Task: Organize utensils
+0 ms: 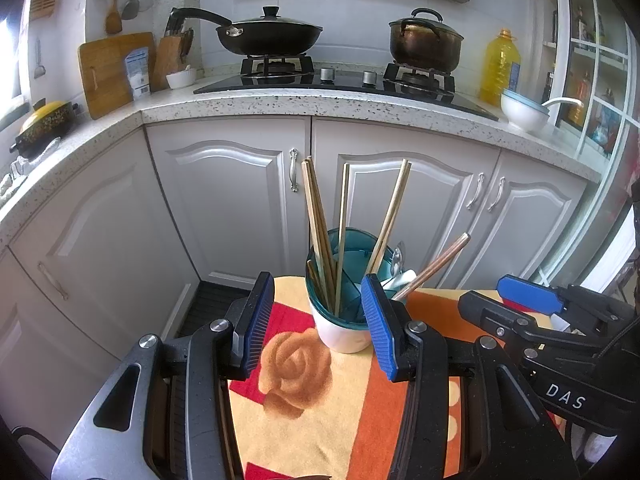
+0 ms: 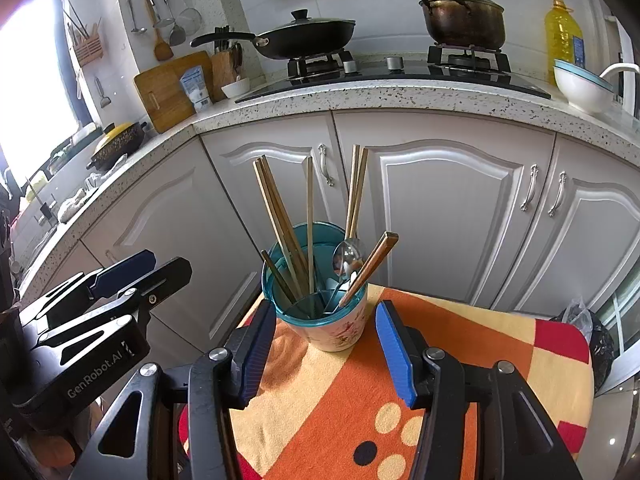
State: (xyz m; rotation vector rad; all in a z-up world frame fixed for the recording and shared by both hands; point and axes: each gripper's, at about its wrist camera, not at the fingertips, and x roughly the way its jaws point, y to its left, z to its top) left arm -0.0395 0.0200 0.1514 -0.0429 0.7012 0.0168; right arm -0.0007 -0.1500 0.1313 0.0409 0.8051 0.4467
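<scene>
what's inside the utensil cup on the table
The cup holds several wooden chopsticks, a metal spoon and a brown-handled utensil. Its wall hides their lower ends.

Bare cloth (image 2: 332, 400) before holder (image 2: 340, 332), chopsticks (image 2: 280, 220) fanning above rim

Bright daylight, window (image 2: 28, 76) glare, fisheye-warped edges

Left gripper's right pad (image 1: 380, 326) covers part of the utensil holder (image 1: 340, 332) rim & the spoon (image 1: 398, 264) bowl. Utensil tips hidden inside holder. Towel (image 2: 460, 344) cut off at bottom edge, both views.
</scene>
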